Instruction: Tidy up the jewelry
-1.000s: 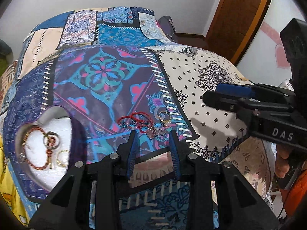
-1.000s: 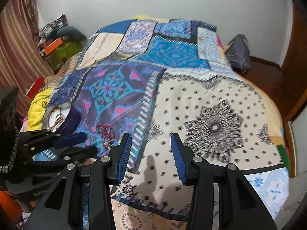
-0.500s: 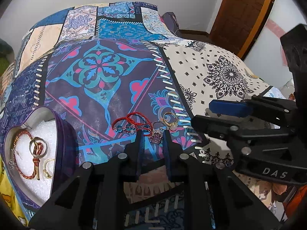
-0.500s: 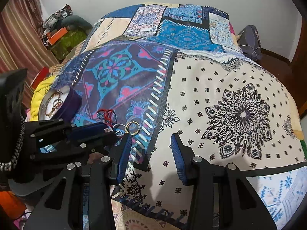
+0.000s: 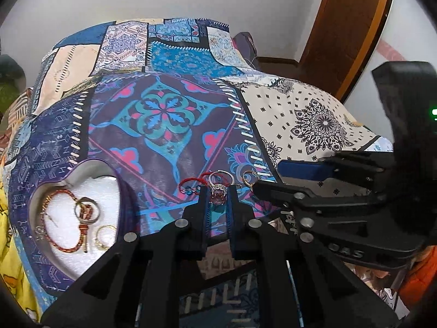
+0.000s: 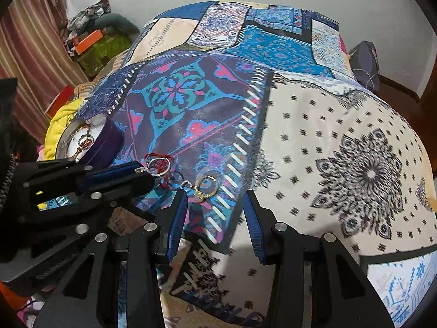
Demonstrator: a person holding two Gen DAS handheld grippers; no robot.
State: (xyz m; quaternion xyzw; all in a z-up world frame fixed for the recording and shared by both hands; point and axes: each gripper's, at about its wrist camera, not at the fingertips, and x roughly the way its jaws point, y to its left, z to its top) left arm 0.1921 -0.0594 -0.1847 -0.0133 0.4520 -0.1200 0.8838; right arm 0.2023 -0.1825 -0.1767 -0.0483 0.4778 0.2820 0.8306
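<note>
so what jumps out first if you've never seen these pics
The left gripper, closing in the last moments, pinches a silver ring with a big pink stone above the bright patchwork bedspread. At left sits a purple heart-shaped box lined in white, holding bracelets and rings. The right gripper hovers open by a gold ring.

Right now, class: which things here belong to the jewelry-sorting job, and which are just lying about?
Job:
stone ring in left gripper
gold ring
red bracelet
heart box
right gripper

Lying about:
bedspread
yellow cloth
bag
door
</note>
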